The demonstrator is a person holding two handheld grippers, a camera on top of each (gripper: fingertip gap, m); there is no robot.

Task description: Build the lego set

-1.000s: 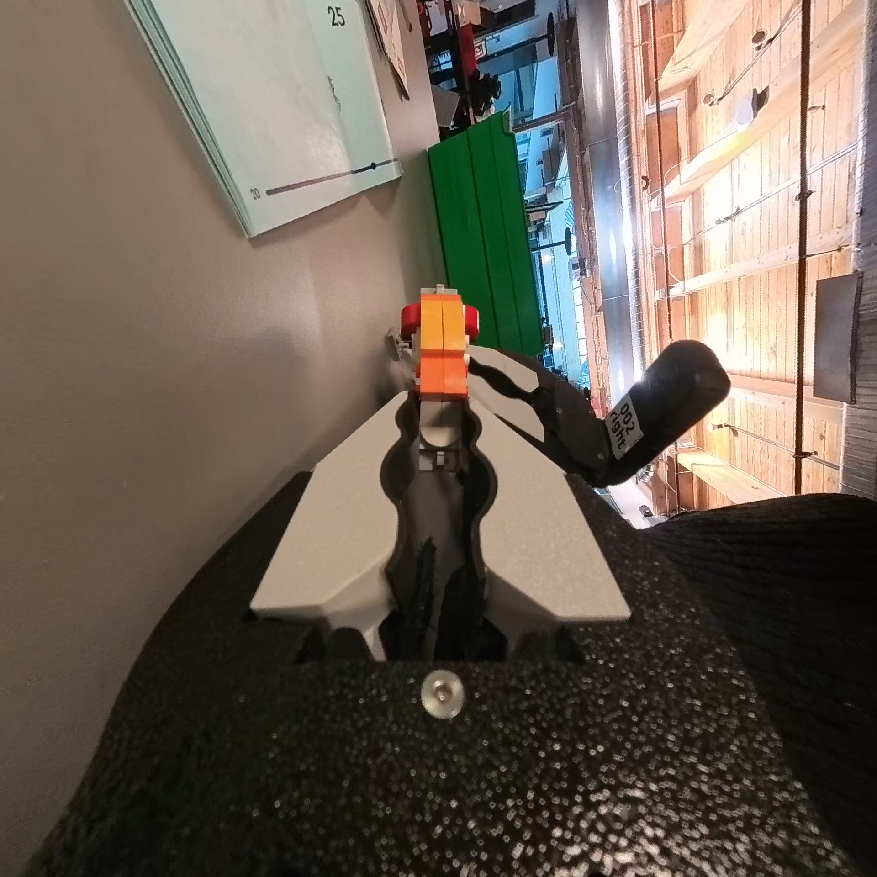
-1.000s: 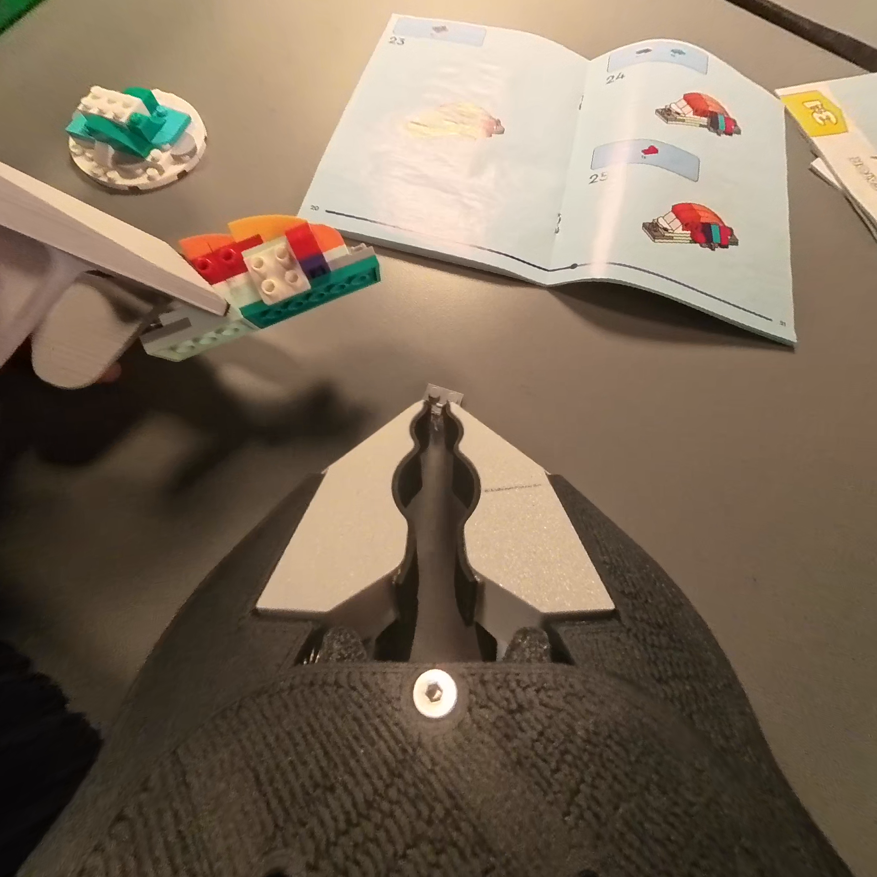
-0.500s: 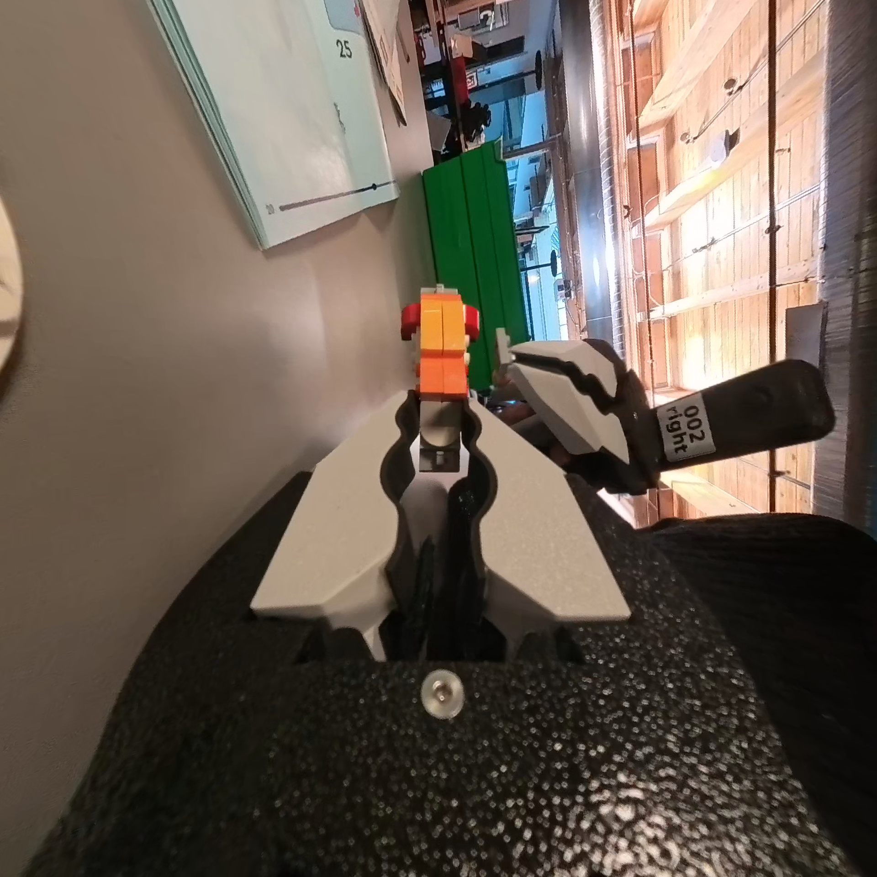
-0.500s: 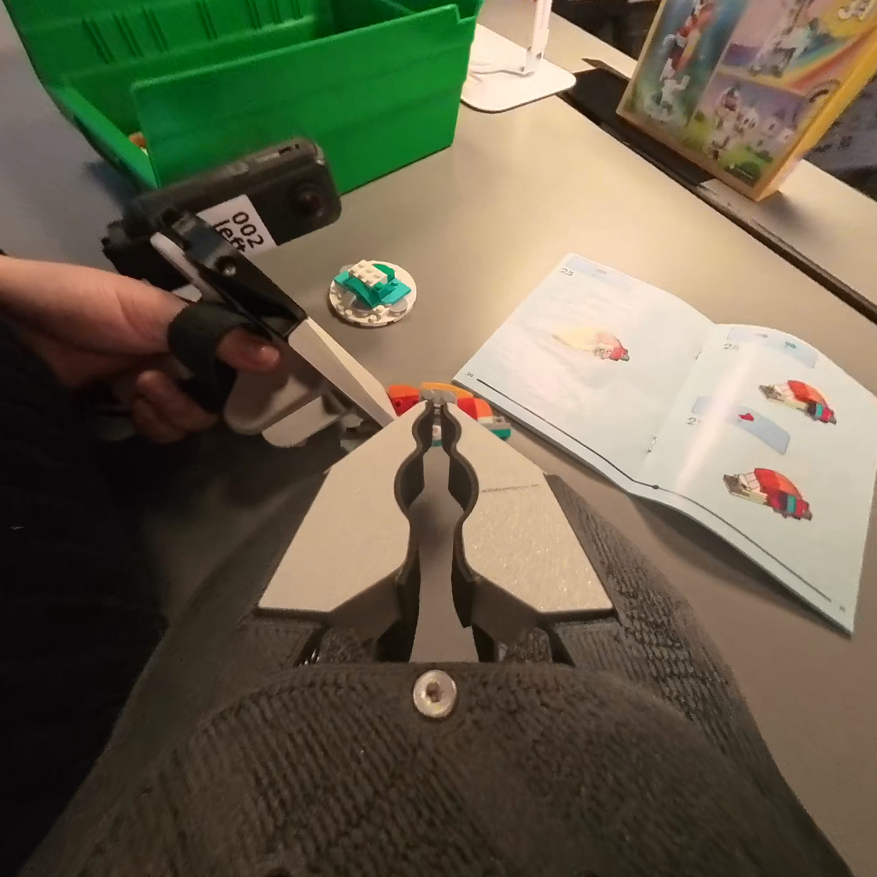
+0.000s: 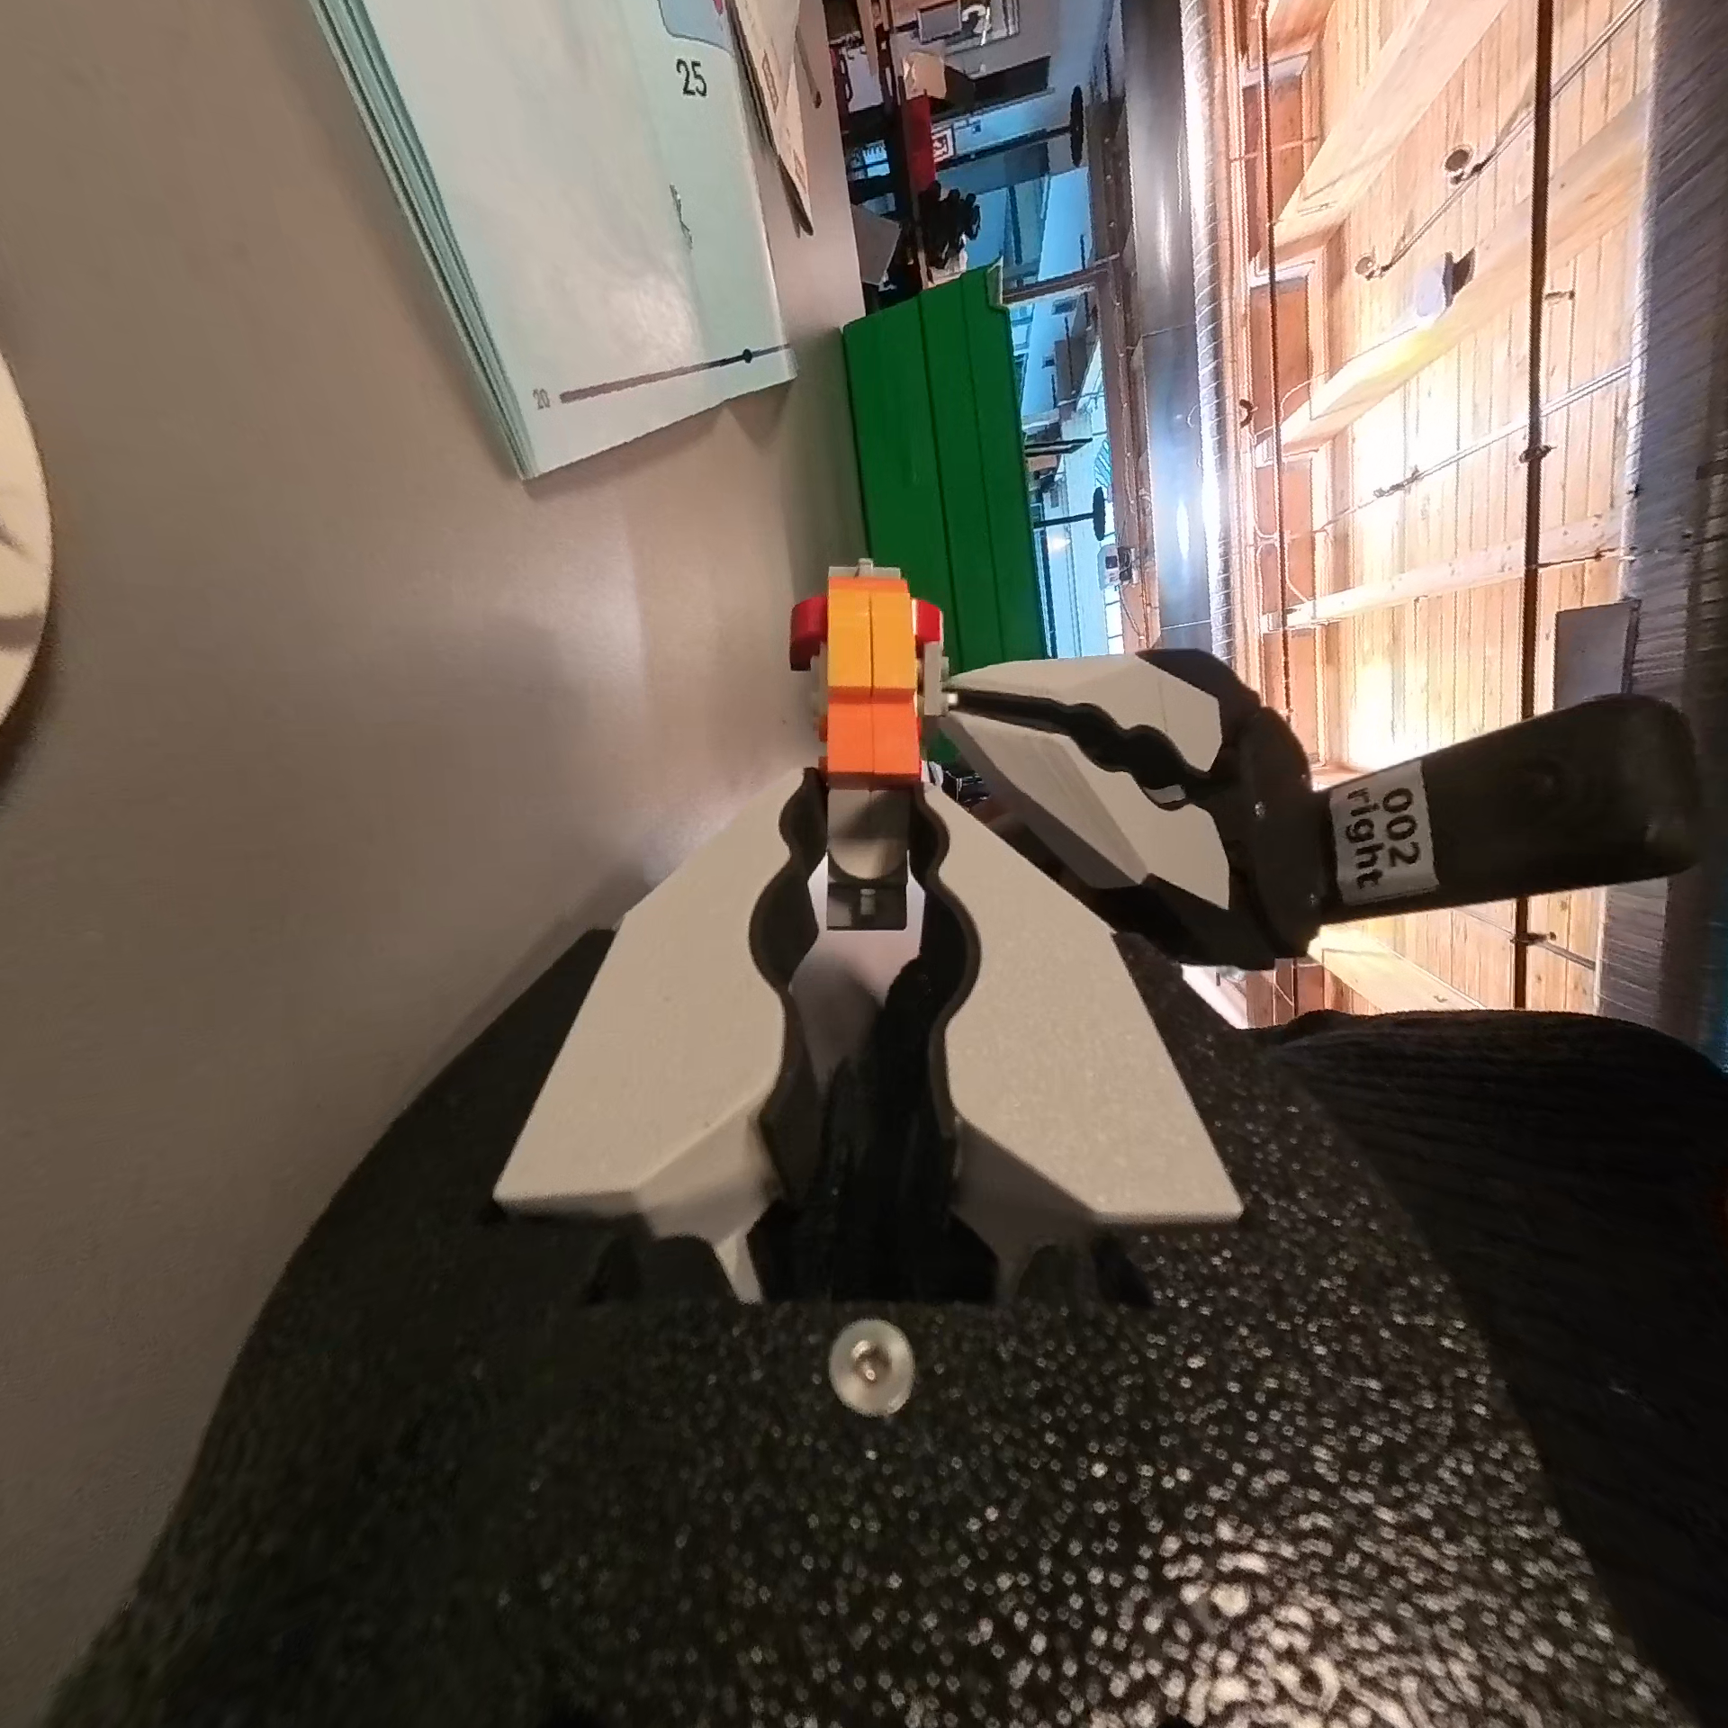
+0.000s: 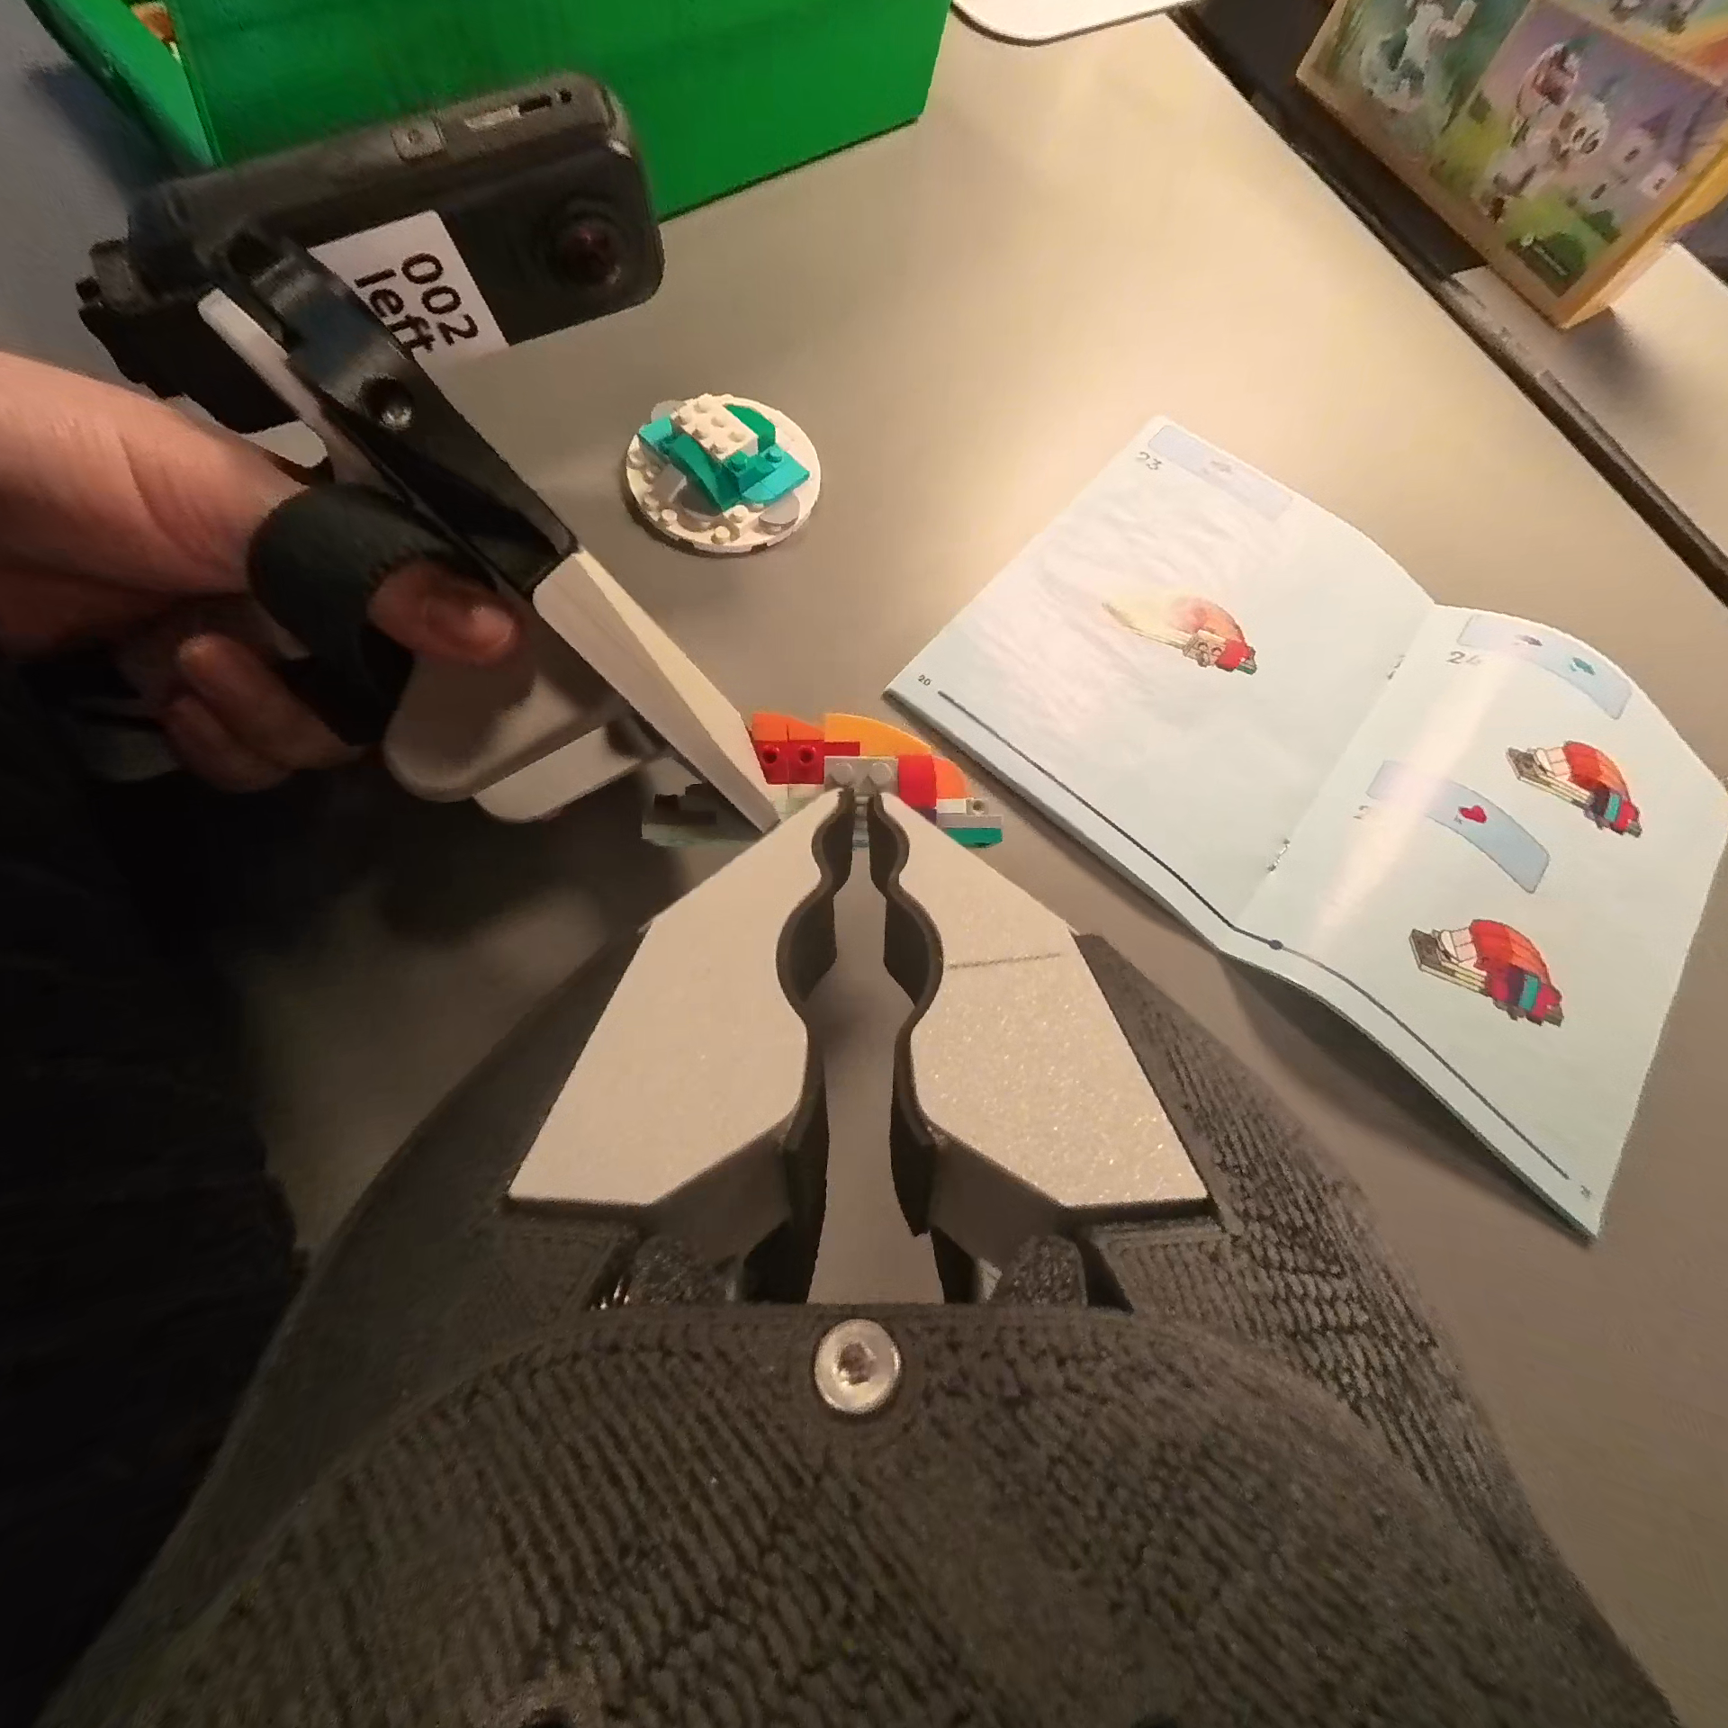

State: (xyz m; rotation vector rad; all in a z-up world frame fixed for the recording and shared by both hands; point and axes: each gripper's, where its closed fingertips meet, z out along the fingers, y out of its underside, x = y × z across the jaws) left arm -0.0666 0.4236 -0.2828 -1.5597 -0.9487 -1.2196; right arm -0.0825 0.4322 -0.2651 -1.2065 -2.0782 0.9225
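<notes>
Model (image 6: 856, 767) position: clamped at one end in the left claw (image 6: 748, 795), held just above the counter (image 6: 1075, 309). Long axis runs left to right in the right wrist view, the free end toward the booklet (image 6: 1309, 795). In the left wrist view the model (image 5: 870, 692) is seen end-on, pointing straight away from the camera, so only its orange and red end faces show; its length is hidden.

Left claw (image 5: 865, 813): closed on the model's grey base. The gripped end is covered by the left finger (image 6: 655, 692) in the right wrist view.

Right claw (image 6: 858, 797): jaws nearly together, pinching a small grey plate (image 6: 860, 772) against the model's side. Whether the plate is seated cannot be told; the tips cover the joint. From the left wrist view, the right claw (image 5: 949, 699) meets the model from the right.

Hand (image 6: 168, 580) on the left gripper is cut off at the frame edge. Teal build (image 6: 720, 458) on a round white base stands well apart, before the green bin (image 6: 561, 84).
</notes>
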